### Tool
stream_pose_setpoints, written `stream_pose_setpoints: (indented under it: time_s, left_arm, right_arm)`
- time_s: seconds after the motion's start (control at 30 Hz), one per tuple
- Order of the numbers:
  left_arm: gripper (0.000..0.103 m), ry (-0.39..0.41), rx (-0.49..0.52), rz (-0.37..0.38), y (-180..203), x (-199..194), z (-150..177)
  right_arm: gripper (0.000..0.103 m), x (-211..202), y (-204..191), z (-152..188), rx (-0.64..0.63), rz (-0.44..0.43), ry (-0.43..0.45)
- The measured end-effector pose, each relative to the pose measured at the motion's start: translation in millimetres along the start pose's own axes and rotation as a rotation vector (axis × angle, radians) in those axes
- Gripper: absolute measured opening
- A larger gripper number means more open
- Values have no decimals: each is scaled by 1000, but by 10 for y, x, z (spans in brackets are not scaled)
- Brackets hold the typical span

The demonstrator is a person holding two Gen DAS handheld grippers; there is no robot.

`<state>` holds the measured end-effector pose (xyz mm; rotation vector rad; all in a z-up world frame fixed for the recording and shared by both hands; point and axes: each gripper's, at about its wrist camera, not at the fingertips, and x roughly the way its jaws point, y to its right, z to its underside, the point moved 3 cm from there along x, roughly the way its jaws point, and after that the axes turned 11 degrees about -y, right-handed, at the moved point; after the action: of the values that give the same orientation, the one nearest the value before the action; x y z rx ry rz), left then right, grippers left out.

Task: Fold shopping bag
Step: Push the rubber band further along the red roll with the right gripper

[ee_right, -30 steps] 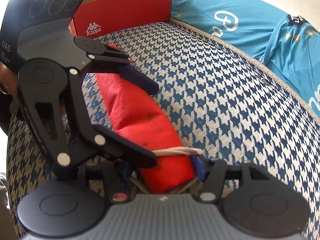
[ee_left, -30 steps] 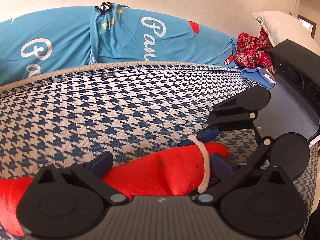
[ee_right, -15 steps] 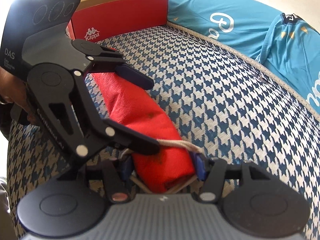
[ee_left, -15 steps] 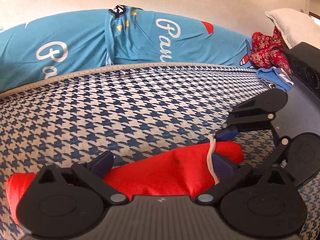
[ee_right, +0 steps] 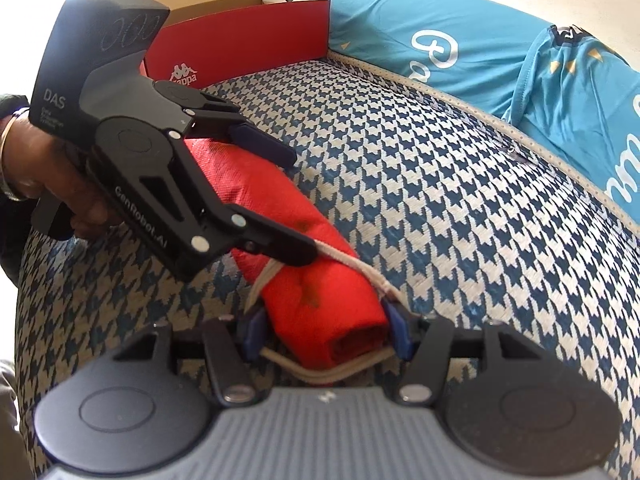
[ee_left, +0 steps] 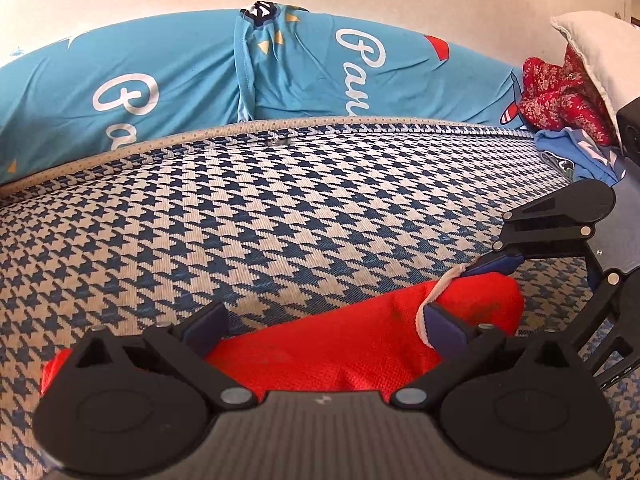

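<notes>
The red shopping bag (ee_left: 340, 352) lies rolled into a long bundle (ee_right: 320, 280) on the houndstooth mattress (ee_left: 280, 220). My left gripper (ee_left: 326, 326) is open wide and straddles the roll along its length; the right wrist view shows it (ee_right: 288, 200) bearing down over the roll's middle. My right gripper (ee_right: 325, 332) is open around the roll's near end. The bag's cream cord (ee_right: 372, 280) is stretched as a loop round the outside of both its fingers and over the roll. In the left wrist view that cord (ee_left: 440, 284) runs to the right gripper's blue upper finger (ee_left: 496, 264); its other finger is hidden.
A red shoe box (ee_right: 240, 40) stands open at the mattress's far end. Blue printed bedding (ee_left: 160, 92) lines the wall side. A red floral cloth (ee_left: 560, 96), a white pillow (ee_left: 592, 48) and a blue garment (ee_left: 576, 152) lie at the right. A person's hand (ee_right: 60, 180) grips the left tool.
The left gripper has turned a little, so the roll and cord sit further right in its view. The right gripper's opening looks unchanged, with the cord still looped round its fingers.
</notes>
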<state>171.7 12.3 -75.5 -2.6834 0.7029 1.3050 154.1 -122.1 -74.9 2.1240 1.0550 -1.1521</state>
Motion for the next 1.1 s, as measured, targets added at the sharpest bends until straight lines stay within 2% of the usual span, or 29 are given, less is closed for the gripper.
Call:
stream_pose_setpoints:
  time_s: [0.27, 0.53, 0.77, 0.87, 0.93, 1.1]
  left_arm:
    - [103, 5, -12, 14, -19, 4, 12]
    - [103, 10, -15, 20, -15, 5, 3]
    - [103, 19, -24, 16, -20, 1, 10]
    - [103, 22, -27, 17, -19, 0, 8]
    - [103, 28, -35, 14, -25, -3, 6]
    - [103, 52, -75, 18, -70, -28, -4]
  right_arm:
    - [56, -40, 38, 120, 55, -12, 8]
    - [56, -19, -41, 114, 41, 15, 3]
    - [60, 49, -132, 163, 57, 89, 82]
    - [60, 87, -103, 166, 74, 80, 106]
    - [59, 84, -95, 163, 84, 74, 105]
    - [49, 20, -47, 128, 189, 32, 113]
